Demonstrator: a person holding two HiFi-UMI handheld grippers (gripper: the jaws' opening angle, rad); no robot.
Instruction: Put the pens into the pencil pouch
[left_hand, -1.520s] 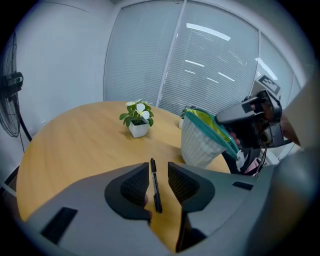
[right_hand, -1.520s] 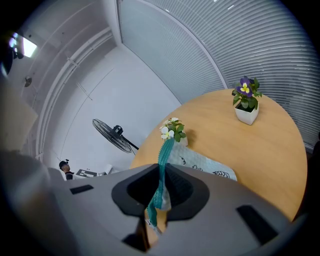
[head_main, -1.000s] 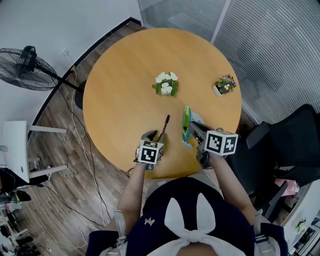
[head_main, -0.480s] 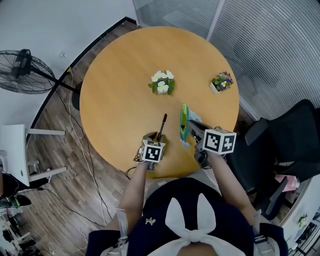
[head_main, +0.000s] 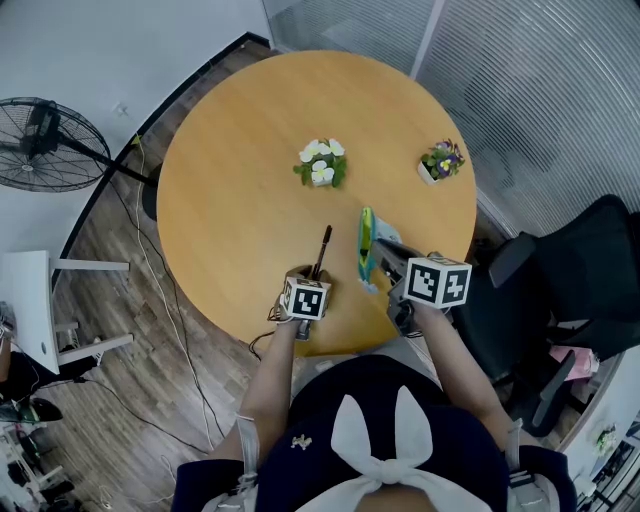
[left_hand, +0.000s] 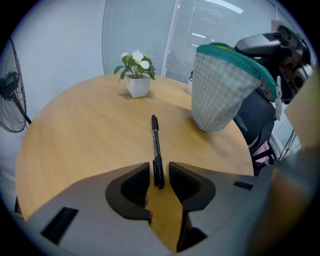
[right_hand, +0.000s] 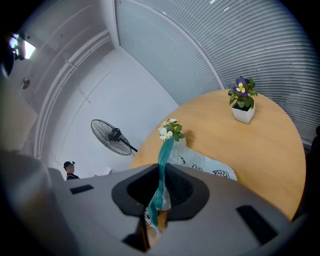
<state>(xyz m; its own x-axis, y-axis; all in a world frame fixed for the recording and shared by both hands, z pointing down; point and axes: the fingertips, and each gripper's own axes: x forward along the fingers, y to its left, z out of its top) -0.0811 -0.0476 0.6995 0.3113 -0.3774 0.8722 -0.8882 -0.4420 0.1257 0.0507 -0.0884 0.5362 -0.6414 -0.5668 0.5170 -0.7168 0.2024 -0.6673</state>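
Over the round table (head_main: 230, 200), near its edge. Clamped in the right gripper (right_hand: 160, 192) by its teal rim: pencil pouch (right_hand: 200, 162), stood on edge ahead of the jaws, probably to offer its mouth. Astride the near end of the black pen (left_hand: 156, 142), flat and pointing away: left gripper (left_hand: 160, 174), jaws just widened, pads not touching, seemingly poised for a pinch.

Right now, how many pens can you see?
1: a black pen lying on the table, left of the pouch. Others may be hidden inside the pouch.
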